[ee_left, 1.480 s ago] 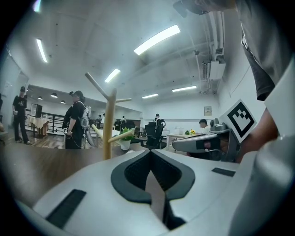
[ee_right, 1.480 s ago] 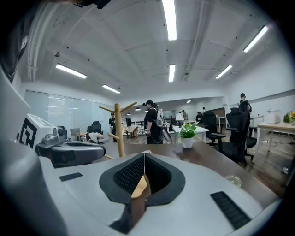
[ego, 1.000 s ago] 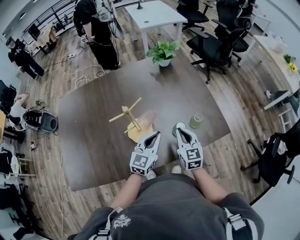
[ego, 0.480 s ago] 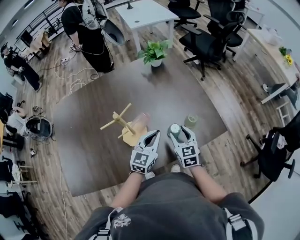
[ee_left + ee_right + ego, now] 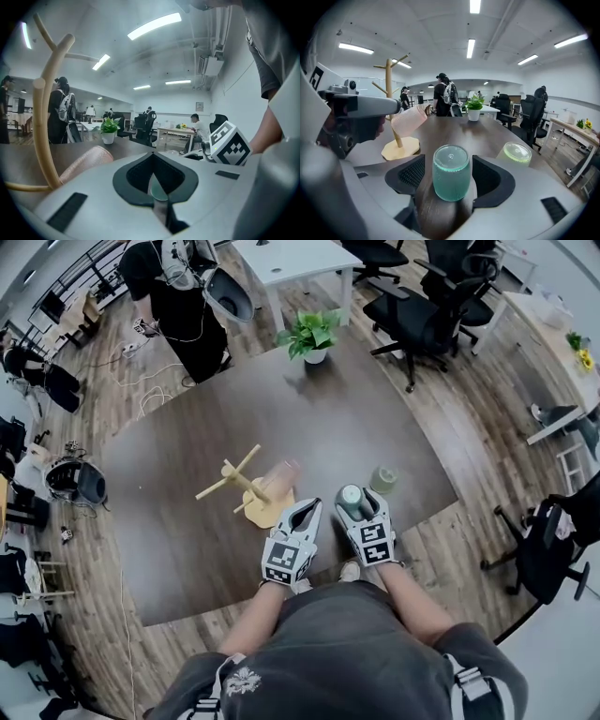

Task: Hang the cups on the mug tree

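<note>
A wooden mug tree stands on the dark table. A pink cup hangs tilted on one of its pegs. My left gripper is shut with nothing in it, just right of the tree's base; the left gripper view shows the tree and pink cup close by. My right gripper is open, its jaws have just been opening, and a teal cup stands upside down between them, with a gap at each side. A pale green cup stands upside down to its right.
A potted plant sits at the table's far edge. A person stands beyond the far left corner. Black office chairs and a white table lie behind. The table's near edge runs just under my hands.
My right gripper has gone from shut to open and has come down around the teal cup. The left gripper has shifted slightly and stays shut.
</note>
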`<control>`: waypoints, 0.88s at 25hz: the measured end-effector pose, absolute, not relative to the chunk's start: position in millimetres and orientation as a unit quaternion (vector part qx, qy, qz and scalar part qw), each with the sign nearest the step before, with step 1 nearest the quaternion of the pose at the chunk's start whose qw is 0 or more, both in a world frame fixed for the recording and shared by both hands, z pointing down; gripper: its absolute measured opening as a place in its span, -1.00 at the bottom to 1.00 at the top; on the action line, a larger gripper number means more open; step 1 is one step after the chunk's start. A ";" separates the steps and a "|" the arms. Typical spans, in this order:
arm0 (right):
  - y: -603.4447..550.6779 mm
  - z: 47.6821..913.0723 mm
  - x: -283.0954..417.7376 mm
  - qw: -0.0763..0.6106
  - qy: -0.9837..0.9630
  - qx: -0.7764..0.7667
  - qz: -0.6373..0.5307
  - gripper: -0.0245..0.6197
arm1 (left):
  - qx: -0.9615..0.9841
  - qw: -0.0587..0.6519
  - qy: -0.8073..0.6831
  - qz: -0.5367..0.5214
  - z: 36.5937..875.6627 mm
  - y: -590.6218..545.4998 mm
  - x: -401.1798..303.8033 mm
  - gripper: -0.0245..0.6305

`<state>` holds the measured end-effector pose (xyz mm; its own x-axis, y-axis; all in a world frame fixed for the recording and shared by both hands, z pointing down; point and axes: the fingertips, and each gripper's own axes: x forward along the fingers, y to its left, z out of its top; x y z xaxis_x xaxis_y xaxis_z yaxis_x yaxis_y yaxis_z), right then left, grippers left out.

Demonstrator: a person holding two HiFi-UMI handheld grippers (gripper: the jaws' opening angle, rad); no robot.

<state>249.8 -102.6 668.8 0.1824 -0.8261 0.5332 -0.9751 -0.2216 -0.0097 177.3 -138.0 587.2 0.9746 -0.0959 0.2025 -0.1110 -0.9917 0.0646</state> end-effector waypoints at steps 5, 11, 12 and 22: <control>-105.7 680.8 253.0 0.180 -0.597 0.749 0.226 0.04 | 0.992 0.036 -0.059 0.106 587.6 -140.9 172.3 -0.91; -106.8 677.0 253.8 0.179 -0.604 0.744 0.222 -0.05 | 0.992 0.030 -0.066 0.101 582.1 -143.9 168.4 -0.91; -106.9 675.0 254.0 0.178 -0.605 0.745 0.217 -0.05 | 0.992 0.029 -0.065 0.100 581.1 -144.1 167.7 -0.91; -98.4 647.0 251.5 0.129 -0.613 0.751 0.210 -0.05 | 0.994 0.025 -0.059 0.084 567.7 -133.8 162.7 -0.91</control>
